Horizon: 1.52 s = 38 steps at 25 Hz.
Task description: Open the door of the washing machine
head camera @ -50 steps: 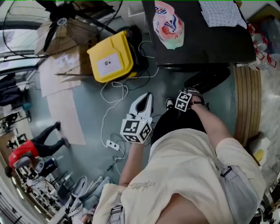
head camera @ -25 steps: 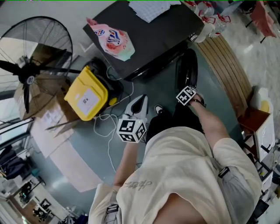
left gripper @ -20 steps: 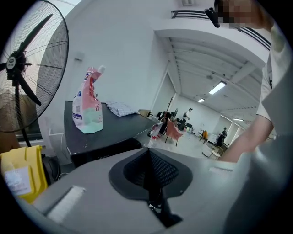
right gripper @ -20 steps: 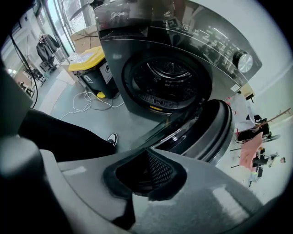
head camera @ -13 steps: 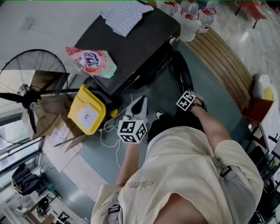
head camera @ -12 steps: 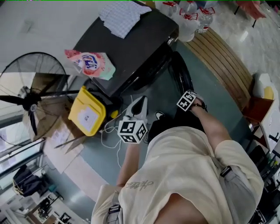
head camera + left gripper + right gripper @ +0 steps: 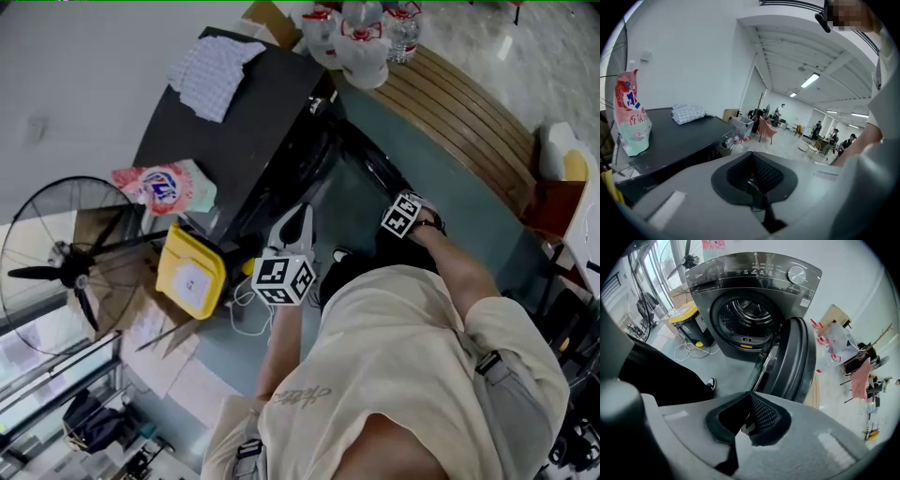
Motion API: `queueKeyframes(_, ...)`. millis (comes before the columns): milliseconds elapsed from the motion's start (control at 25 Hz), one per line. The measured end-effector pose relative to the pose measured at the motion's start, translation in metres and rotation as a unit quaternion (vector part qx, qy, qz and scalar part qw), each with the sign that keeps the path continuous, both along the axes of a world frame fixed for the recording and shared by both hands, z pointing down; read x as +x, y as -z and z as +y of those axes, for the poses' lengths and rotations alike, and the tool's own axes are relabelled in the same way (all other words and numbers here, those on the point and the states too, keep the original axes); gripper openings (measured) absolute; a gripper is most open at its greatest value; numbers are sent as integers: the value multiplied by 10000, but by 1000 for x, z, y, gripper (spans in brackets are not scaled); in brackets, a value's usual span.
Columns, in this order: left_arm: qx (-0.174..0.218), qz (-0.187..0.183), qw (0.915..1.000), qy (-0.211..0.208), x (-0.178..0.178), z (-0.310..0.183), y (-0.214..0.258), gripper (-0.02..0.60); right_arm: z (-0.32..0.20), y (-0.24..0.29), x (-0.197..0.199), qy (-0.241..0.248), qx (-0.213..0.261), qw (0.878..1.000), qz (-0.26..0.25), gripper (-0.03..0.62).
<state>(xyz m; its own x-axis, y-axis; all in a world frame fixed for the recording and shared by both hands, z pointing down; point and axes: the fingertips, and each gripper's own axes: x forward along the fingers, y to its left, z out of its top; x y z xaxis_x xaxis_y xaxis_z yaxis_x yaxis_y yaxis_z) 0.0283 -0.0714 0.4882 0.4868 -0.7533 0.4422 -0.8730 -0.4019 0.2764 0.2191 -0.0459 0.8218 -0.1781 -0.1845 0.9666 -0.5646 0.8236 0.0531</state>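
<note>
The dark front-loading washing machine [image 7: 253, 112] stands ahead of me, and its round door [image 7: 370, 169] is swung wide open. In the right gripper view the bare drum [image 7: 747, 317] shows behind the open door [image 7: 792, 359]. My right gripper [image 7: 750, 420] points steeply down in front of that door, shut with nothing in it. In the head view only its marker cube [image 7: 403, 214] shows. My left gripper [image 7: 302, 214] hangs by the machine's front corner. In its own view its jaws [image 7: 757, 190] are shut and empty, aimed over the machine's top [image 7: 679, 140].
A detergent pouch [image 7: 164, 186] and a checked cloth [image 7: 211, 64] lie on the machine's top. A yellow box [image 7: 190, 274], loose cables [image 7: 246, 309] and a floor fan [image 7: 66, 262] stand to the left. Water bottles [image 7: 361, 33] and a curved wooden platform [image 7: 459, 112] lie beyond the door.
The head view has swung round, so the machine, the fan and the yellow box slid left and down in the picture. The door stays open. Both grippers stay shut.
</note>
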Motion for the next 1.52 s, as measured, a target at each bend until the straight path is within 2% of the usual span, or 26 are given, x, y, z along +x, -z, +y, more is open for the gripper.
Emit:
queueKeyframes(280, 80, -64, 9998, -150, 40, -25, 7, 18, -16, 3, 37, -179, 63, 9997, -140, 2)
queueKeyframes(640, 43, -224, 9995, -208, 71, -46, 9, 18, -45, 5, 57, -236, 181, 9992, -278, 2)
queueKeyframes(920, -49, -266, 9995, -173, 75, -58, 7, 18, -74, 10, 67, -451, 216, 9980, -375, 2)
queueKeyframes(1200, -178, -176, 9990, -363, 74, -79, -7, 18, -98, 10, 74, -797, 146, 9963, -295, 2)
queueKeyframes(1320, -103, -98, 9989, -440, 76, -100, -3, 18, -105, 12, 79, -861, 31, 9960, -232, 2)
queueKeyframes(1520, 269, 75, 9980, -571, 78, -139, 22, 18, -113, 13, 91, -826, -223, 9963, 54, 2)
